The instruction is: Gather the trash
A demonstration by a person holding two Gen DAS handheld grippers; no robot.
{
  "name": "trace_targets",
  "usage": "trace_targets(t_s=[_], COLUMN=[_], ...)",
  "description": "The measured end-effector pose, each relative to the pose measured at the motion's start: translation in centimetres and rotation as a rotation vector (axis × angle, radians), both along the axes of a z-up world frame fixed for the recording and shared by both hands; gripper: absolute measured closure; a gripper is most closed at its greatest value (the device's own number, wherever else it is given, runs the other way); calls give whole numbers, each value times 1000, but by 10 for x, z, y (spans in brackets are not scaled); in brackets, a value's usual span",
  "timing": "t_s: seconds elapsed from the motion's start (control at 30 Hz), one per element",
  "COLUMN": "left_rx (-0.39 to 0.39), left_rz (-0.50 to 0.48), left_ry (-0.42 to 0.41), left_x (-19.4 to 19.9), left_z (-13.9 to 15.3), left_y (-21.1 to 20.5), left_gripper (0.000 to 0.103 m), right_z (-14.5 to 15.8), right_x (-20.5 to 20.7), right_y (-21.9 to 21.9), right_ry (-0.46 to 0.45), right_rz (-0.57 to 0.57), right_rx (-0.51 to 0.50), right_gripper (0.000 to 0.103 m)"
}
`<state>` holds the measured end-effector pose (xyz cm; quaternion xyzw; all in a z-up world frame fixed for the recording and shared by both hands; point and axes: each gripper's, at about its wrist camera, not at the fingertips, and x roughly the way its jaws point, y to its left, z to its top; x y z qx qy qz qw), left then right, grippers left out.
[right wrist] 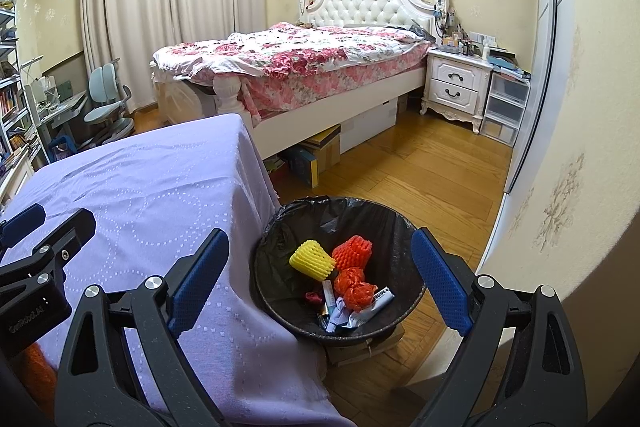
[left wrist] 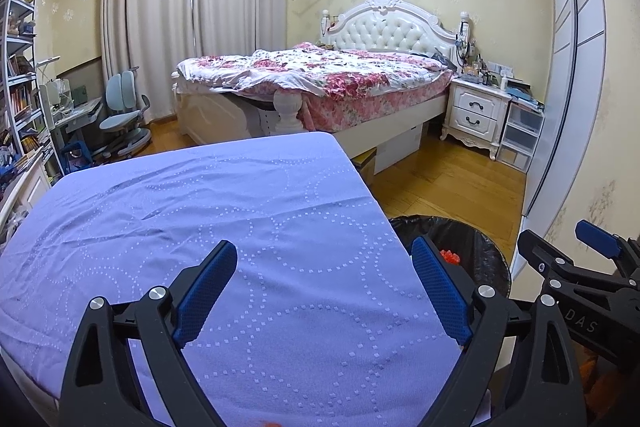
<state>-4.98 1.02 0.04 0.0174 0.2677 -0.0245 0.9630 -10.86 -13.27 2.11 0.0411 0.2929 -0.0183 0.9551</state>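
Observation:
My left gripper (left wrist: pixel 323 246) hangs open over the purple tablecloth (left wrist: pixel 200 207), and nothing lies between its blue pads. My right gripper (right wrist: pixel 320 237) is open too and empty, above the near rim of a round bin with a black liner (right wrist: pixel 360 205) that stands on the floor at the table's right corner. In the bin lie a yellow foam net (right wrist: pixel 312 261), an orange-red foam net (right wrist: pixel 354 251), a crumpled orange bag (right wrist: pixel 354 287) and some wrappers (right wrist: pixel 360 307). The left wrist view shows the bin (left wrist: pixel 472 247) and the right gripper (left wrist: pixel 564 243) at the right edge.
A floral bed (right wrist: pixel 300 67) fills the middle of the room, with boxes (right wrist: pixel 320 151) under it. A white nightstand (right wrist: pixel 456 83) and plastic drawers (right wrist: pixel 504 107) stand on the right. A chair (left wrist: pixel 120 119), desk and bookshelves (left wrist: pixel 20 87) are on the left. Wooden floor (right wrist: pixel 420 171) lies beyond the bin.

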Motion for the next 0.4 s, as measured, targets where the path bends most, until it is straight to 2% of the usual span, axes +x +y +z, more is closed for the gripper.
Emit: trace_targets(t_s=[0.27, 0.4], left_rx=[8, -4], left_rz=[27, 55], left_ry=[10, 59], left_x=[4, 11], left_z=[-1, -7], left_y=[6, 18], left_gripper=[13, 13], right_z=[-2, -8], right_x=[-1, -1], right_y=[3, 13], right_ry=[2, 11], right_rz=[9, 27], right_rx=[-2, -6], right_gripper=[13, 13])
